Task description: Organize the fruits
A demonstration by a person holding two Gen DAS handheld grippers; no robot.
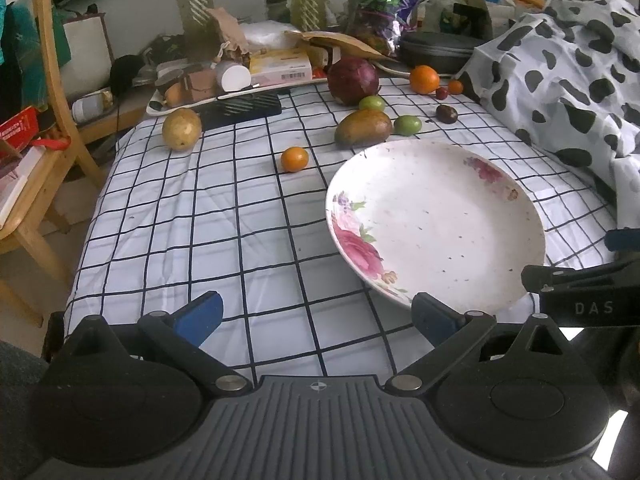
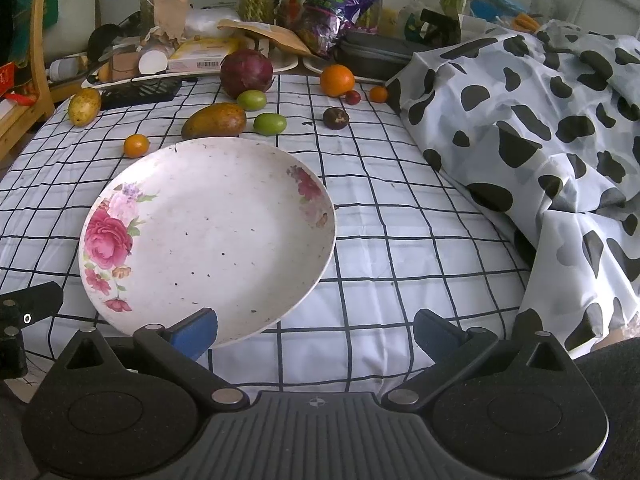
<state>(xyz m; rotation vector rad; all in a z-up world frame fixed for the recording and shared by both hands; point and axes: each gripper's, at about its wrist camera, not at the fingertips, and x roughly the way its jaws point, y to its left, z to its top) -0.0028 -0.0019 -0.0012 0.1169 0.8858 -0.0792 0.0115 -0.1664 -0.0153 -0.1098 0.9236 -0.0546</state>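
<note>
A white plate with pink roses [image 1: 436, 220] [image 2: 208, 236] lies empty on the checked cloth. Behind it sit a mango [image 1: 363, 127] [image 2: 214, 121], two green fruits [image 1: 408, 125] [image 2: 270, 123], a small orange [image 1: 294, 159] [image 2: 136, 145], a large orange [image 1: 424, 79] [image 2: 337, 80], a dark red round fruit [image 1: 353, 80] [image 2: 246, 73], a brown fruit [image 1: 446, 114] [image 2: 336, 118] and a yellow mango [image 1: 181, 129] [image 2: 84, 106]. My left gripper [image 1: 318, 316] is open over the cloth, left of the plate. My right gripper [image 2: 316, 334] is open at the plate's near edge. Both hold nothing.
A spotted black-and-white cover [image 2: 540, 128] is heaped on the right. Boxes, bags, a tray [image 1: 208, 100] and a black case [image 1: 436, 50] crowd the far edge. A wooden chair [image 1: 36, 128] stands left of the bed. The right gripper's body [image 1: 580, 292] shows at the left view's right edge.
</note>
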